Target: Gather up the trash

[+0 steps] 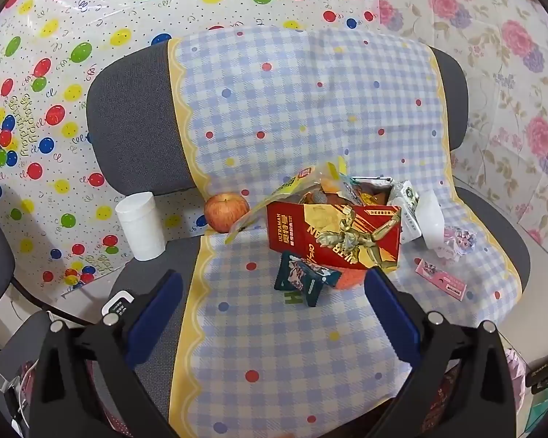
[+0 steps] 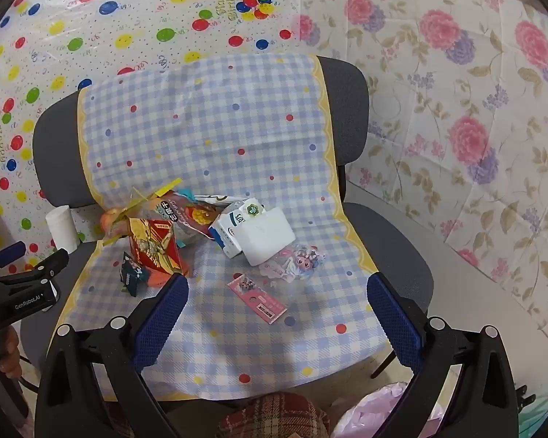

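Blue padded fingers on the left gripper point(image 1: 274, 303) and right gripper point(image 2: 277, 303) stand wide open and hold nothing. All the trash, the red cardboard box point(image 1: 332, 235), white packet point(image 2: 265, 235) and pink flat wrapper point(image 2: 256, 298), lies on the checked blue cloth point(image 2: 215, 138) over the grey chair point(image 2: 394, 241). Nothing looks picked up yet.

A thin checked plastic sheet point(image 1: 310, 109) with a faint sheen drapes the chair point(image 1: 128, 120), whose grey cloth is matt and finely woven. The red Ultraman box point(image 1: 332, 233) looks like glossy printed card. The apple point(image 1: 226, 211) has smooth, shiny skin. The white cup point(image 1: 140, 224) is perhaps matt paper. The gripper pads point(image 2: 160, 321) are blue, textured rubber.
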The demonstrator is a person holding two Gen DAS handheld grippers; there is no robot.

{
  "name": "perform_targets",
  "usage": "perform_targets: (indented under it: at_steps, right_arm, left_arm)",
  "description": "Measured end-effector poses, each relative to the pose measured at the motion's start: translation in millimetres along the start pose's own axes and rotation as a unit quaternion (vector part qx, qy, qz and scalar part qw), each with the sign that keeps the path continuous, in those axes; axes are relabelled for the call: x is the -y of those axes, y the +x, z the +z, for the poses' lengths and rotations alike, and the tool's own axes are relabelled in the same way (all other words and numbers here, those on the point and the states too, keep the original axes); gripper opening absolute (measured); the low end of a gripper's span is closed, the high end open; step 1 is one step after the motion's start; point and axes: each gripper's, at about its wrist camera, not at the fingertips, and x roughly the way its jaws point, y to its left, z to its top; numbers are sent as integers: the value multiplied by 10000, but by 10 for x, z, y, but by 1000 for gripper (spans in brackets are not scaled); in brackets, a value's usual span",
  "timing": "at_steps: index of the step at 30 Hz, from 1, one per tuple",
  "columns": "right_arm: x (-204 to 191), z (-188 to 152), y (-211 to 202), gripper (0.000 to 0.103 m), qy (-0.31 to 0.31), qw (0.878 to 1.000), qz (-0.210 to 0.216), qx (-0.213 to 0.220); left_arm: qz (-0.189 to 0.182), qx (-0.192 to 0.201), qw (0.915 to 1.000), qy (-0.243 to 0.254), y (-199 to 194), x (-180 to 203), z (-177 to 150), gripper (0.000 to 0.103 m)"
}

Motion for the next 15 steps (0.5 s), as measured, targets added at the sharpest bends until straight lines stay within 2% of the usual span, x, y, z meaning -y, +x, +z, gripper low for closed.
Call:
perform_targets:
  at_steps: [15]
  right_arm:
    - [-23, 7, -7, 97, -7, 10000, -1, -19]
  left_arm:
    - [16, 21, 10000, -55, 21, -59, 54, 96]
